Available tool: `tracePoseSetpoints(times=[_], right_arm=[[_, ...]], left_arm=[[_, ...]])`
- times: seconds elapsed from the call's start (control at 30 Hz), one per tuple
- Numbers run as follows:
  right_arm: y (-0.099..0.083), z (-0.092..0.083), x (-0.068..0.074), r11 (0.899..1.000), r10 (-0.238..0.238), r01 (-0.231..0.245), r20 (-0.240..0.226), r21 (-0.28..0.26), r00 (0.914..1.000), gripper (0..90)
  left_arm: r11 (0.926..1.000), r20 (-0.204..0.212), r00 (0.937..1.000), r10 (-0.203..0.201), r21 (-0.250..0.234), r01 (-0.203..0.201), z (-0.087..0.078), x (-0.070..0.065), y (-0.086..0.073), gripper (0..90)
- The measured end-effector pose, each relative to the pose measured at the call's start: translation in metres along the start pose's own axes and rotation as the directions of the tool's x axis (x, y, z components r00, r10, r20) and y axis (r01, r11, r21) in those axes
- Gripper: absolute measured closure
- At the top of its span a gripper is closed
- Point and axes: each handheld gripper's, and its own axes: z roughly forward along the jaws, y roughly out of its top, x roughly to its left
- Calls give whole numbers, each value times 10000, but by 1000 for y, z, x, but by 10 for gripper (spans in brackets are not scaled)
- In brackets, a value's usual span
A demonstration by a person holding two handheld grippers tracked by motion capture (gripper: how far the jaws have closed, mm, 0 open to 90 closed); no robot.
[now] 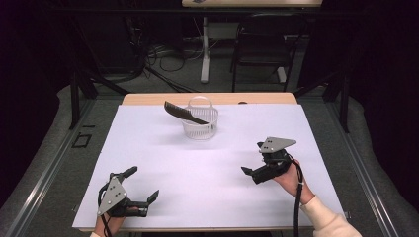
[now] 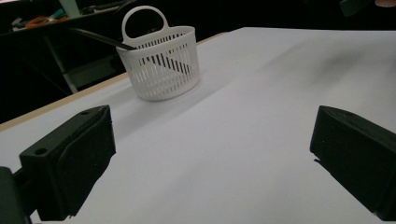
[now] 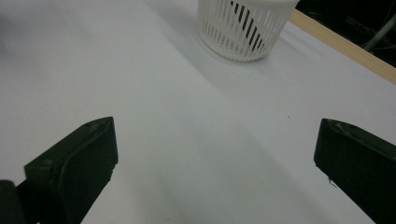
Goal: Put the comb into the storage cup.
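Both the left gripper point(image 1: 143, 184) and the right gripper point(image 1: 253, 159) stand wide and empty over the table point(image 1: 163, 148), well short of the basket point(image 1: 199, 123) ahead between them, a dark comb point(image 1: 184, 113) leaning in it.

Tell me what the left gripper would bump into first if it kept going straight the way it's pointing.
Probably nothing soon. The left gripper, jaws wide open, points across bare white table. The white basket with the dark comb in it sits left of that line, so it would likely pass beside it, though depth is hard to judge.
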Motion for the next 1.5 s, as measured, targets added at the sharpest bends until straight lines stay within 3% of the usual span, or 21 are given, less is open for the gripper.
tracePoseSetpoints(times=[0.8, 1.5], right_arm=[[-43, -20, 23, 10000, -8, 11, 447, -56, 9990, 0], [-71, -37, 40, 9975, -417, 482, 1207, -521, 9918, 0]], left_arm=[[10000, 5, 10000, -46, 31, 46, 1, -1, 0, 1], [10000, 32, 10000, -69, 66, 69, 1, 0, -1, 1]])
